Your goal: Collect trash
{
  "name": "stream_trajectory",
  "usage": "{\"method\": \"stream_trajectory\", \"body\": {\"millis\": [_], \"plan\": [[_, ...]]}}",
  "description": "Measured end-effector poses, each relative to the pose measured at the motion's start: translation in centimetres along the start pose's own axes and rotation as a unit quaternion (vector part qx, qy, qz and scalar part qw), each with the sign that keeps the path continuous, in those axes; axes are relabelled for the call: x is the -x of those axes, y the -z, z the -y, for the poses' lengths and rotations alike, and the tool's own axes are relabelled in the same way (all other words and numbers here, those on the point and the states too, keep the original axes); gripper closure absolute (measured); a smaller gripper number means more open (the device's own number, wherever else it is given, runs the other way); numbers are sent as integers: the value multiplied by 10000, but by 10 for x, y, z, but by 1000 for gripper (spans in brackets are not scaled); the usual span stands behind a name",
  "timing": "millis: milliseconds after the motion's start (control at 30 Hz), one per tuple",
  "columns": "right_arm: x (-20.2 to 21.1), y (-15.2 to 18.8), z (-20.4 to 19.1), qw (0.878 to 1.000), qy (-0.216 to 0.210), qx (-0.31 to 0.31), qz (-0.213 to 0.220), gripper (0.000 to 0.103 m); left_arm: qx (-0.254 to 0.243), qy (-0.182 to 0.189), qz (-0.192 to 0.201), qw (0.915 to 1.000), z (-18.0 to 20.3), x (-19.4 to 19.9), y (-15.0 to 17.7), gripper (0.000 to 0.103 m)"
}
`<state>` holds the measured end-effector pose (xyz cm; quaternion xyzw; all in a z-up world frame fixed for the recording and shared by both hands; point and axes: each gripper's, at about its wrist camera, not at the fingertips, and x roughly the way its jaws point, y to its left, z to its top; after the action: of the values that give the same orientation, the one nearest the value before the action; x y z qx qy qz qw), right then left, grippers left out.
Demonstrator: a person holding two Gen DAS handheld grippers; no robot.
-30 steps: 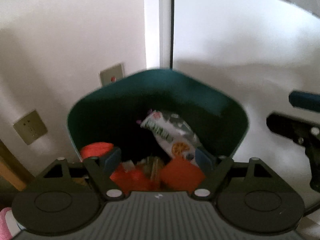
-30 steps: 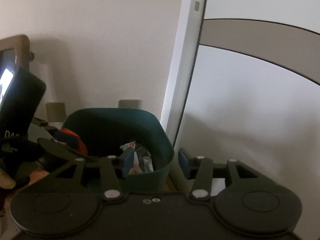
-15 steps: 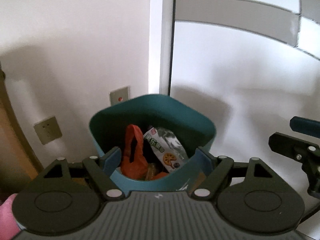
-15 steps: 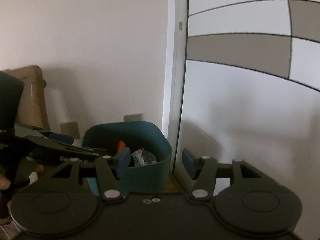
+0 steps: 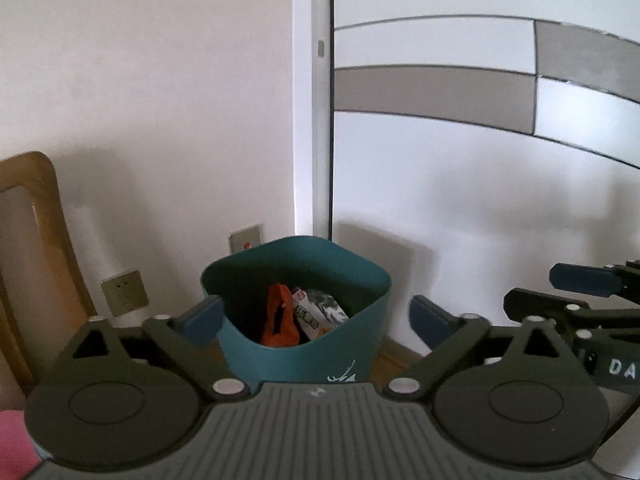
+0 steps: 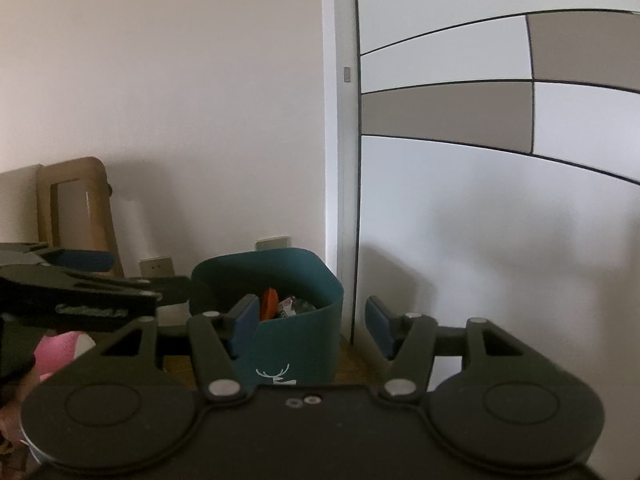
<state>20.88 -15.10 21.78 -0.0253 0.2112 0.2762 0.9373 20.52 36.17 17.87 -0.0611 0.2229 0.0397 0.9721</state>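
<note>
So at this point both my grippers were hanging in front of the teal bin (image 5: 304,344), and neither one had anything in it. The left gripper (image 5: 316,320) was spread wide, blue pads (image 5: 202,318) apart on either side of the bin as that camera saw it, with just air between them. Same deal on the right gripper (image 6: 310,322), jaws released and empty, the bin's right half sitting in the gap from that camera's angle.

The bin (image 6: 280,344) was on the floor, tucked into the corner by the white door frame (image 5: 312,120), with a little white deer logo (image 6: 274,374) on its front. Inside I could see the trash: an orange bag (image 5: 280,322) standing up against the left-middle, and a printed snack wrapper (image 5: 316,314) lying just to its right, touching it. Anything deeper was too dark to make out.

From the right wrist camera the left gripper (image 6: 100,292) showed up on the left side, level with the bin's rim and just beside it. Behind it was a wooden chair back (image 6: 76,208) against the wall, plus a couple of wall sockets (image 5: 124,294) low down. Something pink (image 6: 60,348) sat at the bottom left, couldn't tell what it was.
</note>
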Motion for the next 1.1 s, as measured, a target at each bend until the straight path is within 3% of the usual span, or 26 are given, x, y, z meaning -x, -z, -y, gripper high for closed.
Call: {"method": "stream_trajectory", "body": {"millis": [167, 1100], "plan": [[15, 4, 1, 9999, -76, -57, 61, 44, -83, -135, 168, 9997, 7, 19, 9, 2], [65, 41, 15, 9994, -182, -275, 51, 44, -13, 167, 152, 9997, 42, 75, 40, 2]]}}
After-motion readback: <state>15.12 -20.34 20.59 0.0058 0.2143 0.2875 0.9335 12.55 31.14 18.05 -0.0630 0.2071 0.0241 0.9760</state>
